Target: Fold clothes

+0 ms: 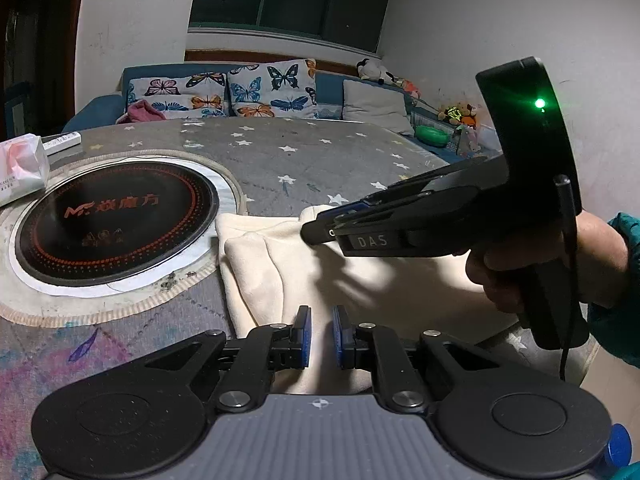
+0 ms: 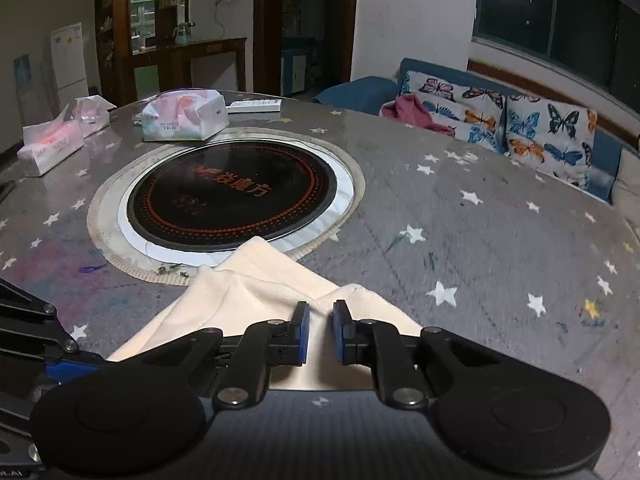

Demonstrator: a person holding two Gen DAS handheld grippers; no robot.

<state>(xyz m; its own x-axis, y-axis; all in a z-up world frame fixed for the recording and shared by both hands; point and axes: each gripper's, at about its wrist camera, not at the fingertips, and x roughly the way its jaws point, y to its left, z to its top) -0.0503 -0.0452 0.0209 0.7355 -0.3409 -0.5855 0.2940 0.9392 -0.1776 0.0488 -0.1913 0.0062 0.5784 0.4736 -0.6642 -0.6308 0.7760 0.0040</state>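
A cream garment (image 1: pixel 280 264) lies bunched and partly folded on the grey star-patterned table cover (image 1: pixel 280 160), just right of the round black hotplate (image 1: pixel 116 220). My left gripper (image 1: pixel 321 316) hovers over its near part, jaws a small gap apart and empty. The right gripper (image 1: pixel 316 232) reaches in from the right over the garment's far edge, held by a hand (image 1: pixel 560 264). In the right wrist view the garment (image 2: pixel 256 292) lies under the right gripper (image 2: pixel 321 312), whose jaws stand slightly apart with nothing between them.
Tissue packs (image 2: pixel 184 116) (image 2: pixel 52 144) and a white remote (image 2: pixel 256 106) sit beyond the hotplate (image 2: pixel 232 204). A blue sofa with butterfly cushions (image 1: pixel 240 92) stands behind the table. The left gripper's body (image 2: pixel 36 336) shows at the left edge.
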